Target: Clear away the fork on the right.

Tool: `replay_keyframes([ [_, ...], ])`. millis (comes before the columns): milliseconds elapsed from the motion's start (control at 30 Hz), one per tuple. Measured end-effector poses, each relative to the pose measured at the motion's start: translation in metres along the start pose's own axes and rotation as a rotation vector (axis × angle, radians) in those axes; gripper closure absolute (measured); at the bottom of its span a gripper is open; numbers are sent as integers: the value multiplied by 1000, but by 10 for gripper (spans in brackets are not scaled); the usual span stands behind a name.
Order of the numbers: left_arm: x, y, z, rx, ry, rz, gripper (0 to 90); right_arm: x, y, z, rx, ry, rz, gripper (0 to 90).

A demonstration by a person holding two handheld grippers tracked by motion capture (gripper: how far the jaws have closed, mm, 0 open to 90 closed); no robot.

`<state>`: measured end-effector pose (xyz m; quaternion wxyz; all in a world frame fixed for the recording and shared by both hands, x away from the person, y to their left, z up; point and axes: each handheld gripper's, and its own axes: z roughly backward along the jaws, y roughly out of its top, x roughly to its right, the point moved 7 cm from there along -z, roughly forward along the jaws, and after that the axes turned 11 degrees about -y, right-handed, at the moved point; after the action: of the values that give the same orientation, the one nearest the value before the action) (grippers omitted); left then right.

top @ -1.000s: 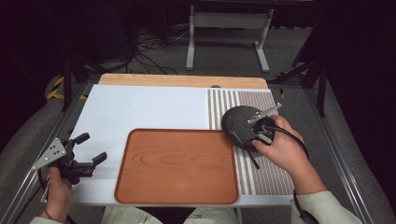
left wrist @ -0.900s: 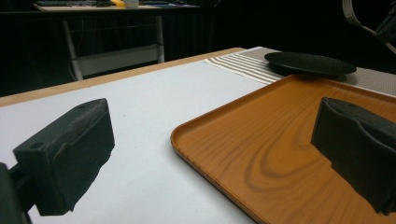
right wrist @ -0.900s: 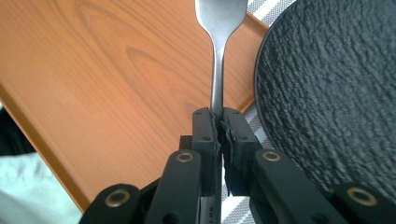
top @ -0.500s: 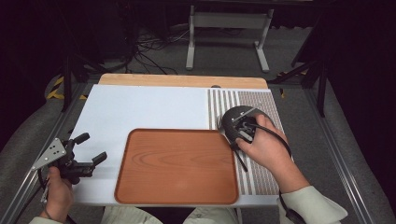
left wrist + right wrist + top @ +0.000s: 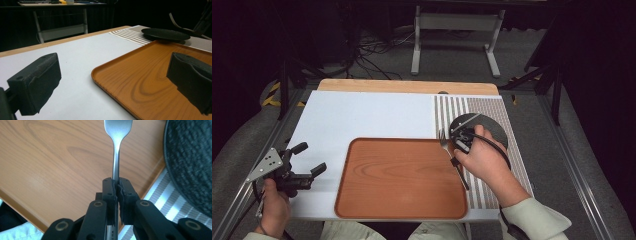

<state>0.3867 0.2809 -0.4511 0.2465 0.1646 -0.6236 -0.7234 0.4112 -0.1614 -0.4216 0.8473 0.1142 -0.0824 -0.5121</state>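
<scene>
My right gripper (image 5: 117, 181) is shut on the handle of a silver fork (image 5: 116, 157). The fork's head reaches out over the right part of the brown wooden tray (image 5: 50, 157). In the high view that gripper (image 5: 453, 149) is at the tray's right rim, with the fork (image 5: 443, 137) beside a black round plate (image 5: 486, 128) on the striped mat. My left gripper (image 5: 311, 158) is open with nothing in it, low over the white mat left of the tray (image 5: 402, 177). In its own view the left gripper (image 5: 115, 70) looks across the tray (image 5: 140, 82) towards the plate (image 5: 165, 33).
A white mat (image 5: 362, 117) covers the table's left and middle, and a striped placemat (image 5: 452, 110) lies at the right. A wooden strip (image 5: 407, 86) runs along the far edge. A metal stand (image 5: 457, 30) and cables are on the floor beyond.
My right hand has moved left and slightly nearer, off the black plate, carrying the fork to the tray's right rim. The left gripper has stayed put.
</scene>
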Motion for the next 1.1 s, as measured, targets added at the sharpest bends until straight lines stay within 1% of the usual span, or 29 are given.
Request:
replay_keyframes([
  [33, 0, 0, 0, 0, 0, 0, 1, -2, 0, -3, -10, -1, -9, 844],
  [100, 0, 0, 0, 3, 0, 0, 1, -3, -1, -7, -24, -2, -9, 844],
  [233, 0, 0, 0, 2, 0, 0, 1, -7, -2, -15, -55, -2, -38, 844],
  [433, 0, 0, 0, 0, -1, -1, 1, -13, -5, -25, -98, 8, -44, 843],
  [533, 0, 0, 0, -1, -1, -2, 1, -14, -5, -28, -105, 11, -44, 843],
  [733, 0, 0, 1, 1, 0, -1, 1, -18, -8, -38, -137, 11, -46, 843],
  [833, 0, 1, 1, 0, -2, -3, 1, -19, -9, -42, -151, 10, -54, 842],
  [1100, 0, 1, 1, 3, 0, -3, 1, -20, -9, -47, -171, 11, -68, 842],
])
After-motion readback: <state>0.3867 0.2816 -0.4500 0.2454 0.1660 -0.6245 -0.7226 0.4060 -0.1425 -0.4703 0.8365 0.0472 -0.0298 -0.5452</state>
